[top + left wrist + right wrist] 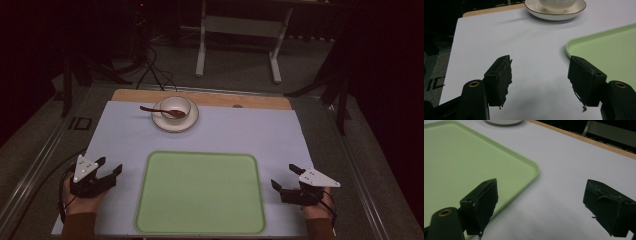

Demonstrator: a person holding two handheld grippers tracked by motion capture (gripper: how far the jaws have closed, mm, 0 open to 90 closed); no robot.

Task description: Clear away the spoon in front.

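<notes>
Two grippers rest low at the near edge of the table [125,135], one on each side of the green tray [200,192], both well apart from the crockery at the far edge. The tray lies flat and bare in the near middle, its raised rim rounded at the corners, with open white surface between it and the saucer [175,120]. The saucer carries a bowl [175,106], and a brown spoon [162,111] lies across its rim, handle pointing left. The left gripper [111,166] sits just left of the tray, jaws spread wide, nothing between them. The right gripper [284,176] sits just right of the tray, jaws likewise wide and holding nothing.
</notes>
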